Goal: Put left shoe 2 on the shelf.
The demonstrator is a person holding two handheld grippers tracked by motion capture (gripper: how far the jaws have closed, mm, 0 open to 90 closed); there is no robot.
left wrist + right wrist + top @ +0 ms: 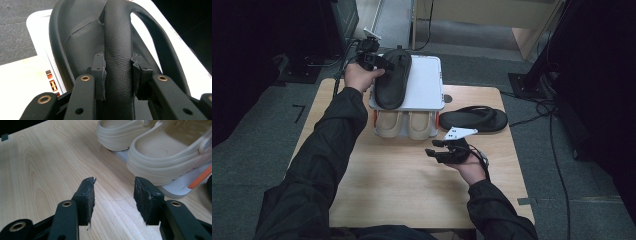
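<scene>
On rack: one black sandal, left gripper clamping; two beige clogs below.

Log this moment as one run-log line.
left gripper: shut on black sandal strap, on top of white rack | right gripper: open, empty, over table | second black sandal: on table | beige clogs: lower shelf

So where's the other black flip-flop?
In the high view, the second black flip-flop lies on the table's far right, beside the white shoe rack.

Matt black grained leather-like sandal, smooth beige rubbery clogs, pale wood-grain table
</scene>
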